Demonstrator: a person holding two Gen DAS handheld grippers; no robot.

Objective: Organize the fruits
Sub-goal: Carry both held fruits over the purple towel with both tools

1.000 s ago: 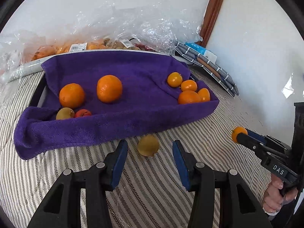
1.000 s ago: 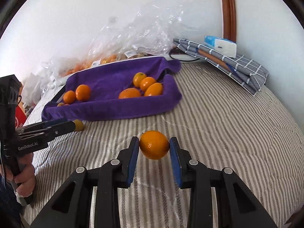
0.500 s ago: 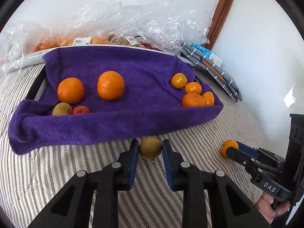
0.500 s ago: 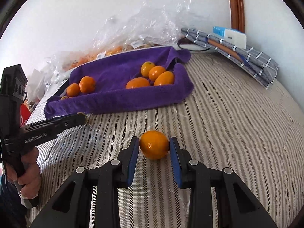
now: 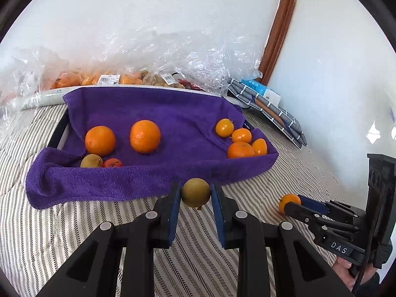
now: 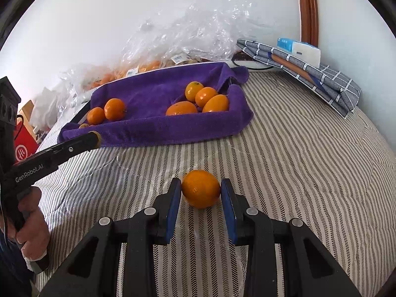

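Each tool grips one fruit in front of the purple towel tray.

The left tool (image 5: 195, 195) is clenched on a brownish-green fruit (image 5: 195, 192), raised at the towel's (image 5: 138, 183) near edge. The right tool (image 6: 200, 193) clasps an orange (image 6: 201, 188) low over the striped bed (image 6: 297, 153), the tray at its 11 o'clock with other oranges (image 5: 145, 136) inside.

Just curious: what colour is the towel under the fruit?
Deep purple; the towel shows best in the left wrist view.
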